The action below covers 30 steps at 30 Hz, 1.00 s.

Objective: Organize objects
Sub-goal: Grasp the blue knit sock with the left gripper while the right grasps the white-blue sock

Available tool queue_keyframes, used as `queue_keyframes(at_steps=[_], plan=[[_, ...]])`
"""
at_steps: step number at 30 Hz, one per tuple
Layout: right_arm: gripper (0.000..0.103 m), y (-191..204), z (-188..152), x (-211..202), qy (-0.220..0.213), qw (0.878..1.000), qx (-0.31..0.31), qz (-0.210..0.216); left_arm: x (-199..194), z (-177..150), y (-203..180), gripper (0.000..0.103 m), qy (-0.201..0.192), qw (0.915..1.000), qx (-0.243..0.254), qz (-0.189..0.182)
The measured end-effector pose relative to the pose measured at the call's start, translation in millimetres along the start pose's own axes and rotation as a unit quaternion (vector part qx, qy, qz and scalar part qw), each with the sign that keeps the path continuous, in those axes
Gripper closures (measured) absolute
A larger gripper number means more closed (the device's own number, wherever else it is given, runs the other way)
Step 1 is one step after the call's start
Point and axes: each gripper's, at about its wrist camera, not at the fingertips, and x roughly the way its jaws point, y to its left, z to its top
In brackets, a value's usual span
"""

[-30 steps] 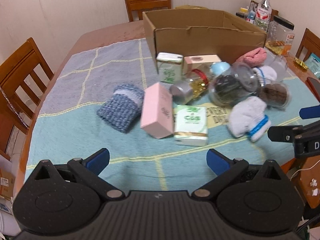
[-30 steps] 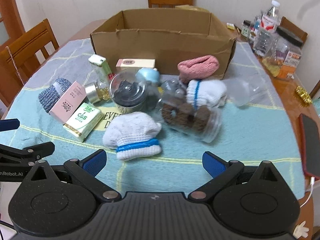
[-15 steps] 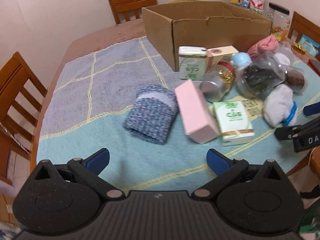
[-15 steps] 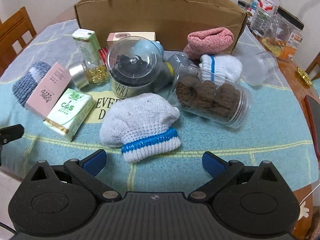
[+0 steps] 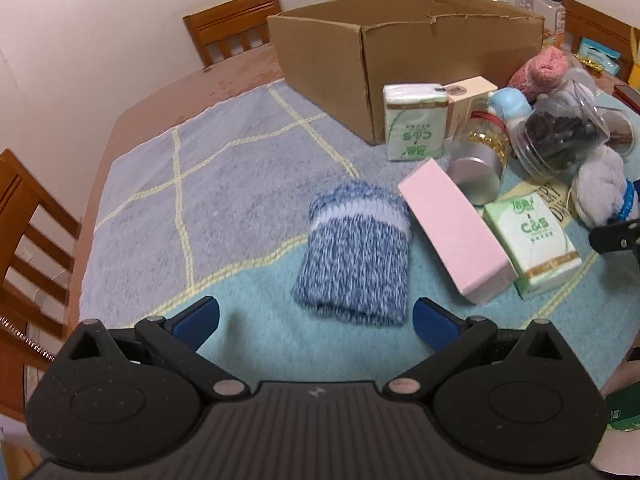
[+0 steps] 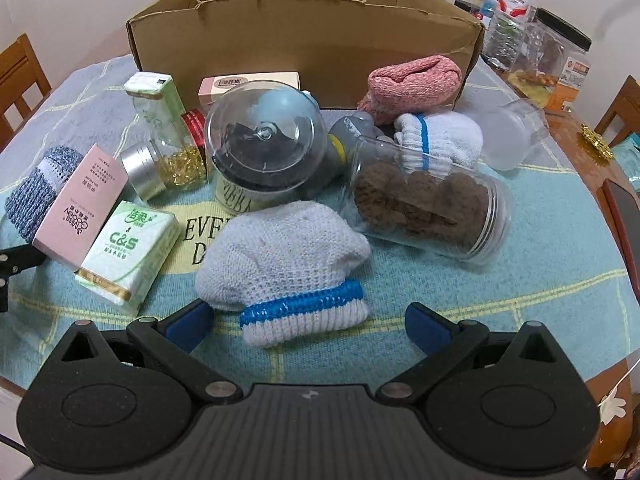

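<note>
Left gripper (image 5: 316,318): jaws wide, holding nothing, lined up on the blue knit roll (image 5: 356,256).
Right gripper (image 6: 306,322): jaws wide, holding nothing, the white sock (image 6: 288,264) with the blue cuff just ahead.
Items: all lie on the cloth in front of the cardboard box (image 6: 304,36); none visibly inside it.
Risk, left: the pink box (image 5: 456,236) lies just beside the roll; a wide jaw could nudge it.
Risk, right: the cookie jar (image 6: 428,206) lies on its side near the sock and could roll if bumped.
Left view only: bare cloth left of the roll.
Right view only: the clear container (image 6: 510,136) beyond the heap.
</note>
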Motion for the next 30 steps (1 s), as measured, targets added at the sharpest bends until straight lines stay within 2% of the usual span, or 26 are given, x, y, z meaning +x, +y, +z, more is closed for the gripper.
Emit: queue_keyframes(at_steps=[2,10,13,16,18,26,30], plan=[[0.000,0,0,0,-0.002,1.000,0.002,-0.001,5,4,0,0.002,-0.004,0.9999,0.007,-0.009],[0.000,1,-2,0,-0.008,1.000,0.010,-0.007,15,13,-3,0.017,-0.032,0.9986,0.028,-0.032],[0.000,1,-4,-1,-0.012,1.000,0.012,-0.009,18,17,-3,0.018,-0.039,0.9975,0.037,-0.045],[0.000,2,-3,0,-0.012,1.000,0.014,-0.009,22,19,0,0.022,-0.039,0.9969,0.037,-0.057],[0.000,3,-2,1,-0.013,1.000,0.009,-0.008,22,20,0,0.029,-0.040,0.9963,0.033,-0.069],[0.000,11,11,9,-0.020,1.000,-0.011,0.006,21,20,0,0.035,-0.036,0.9956,0.029,-0.082],[0.008,16,17,9,-0.024,0.999,-0.024,0.014,22,21,1,0.040,-0.033,0.9952,0.022,-0.090]])
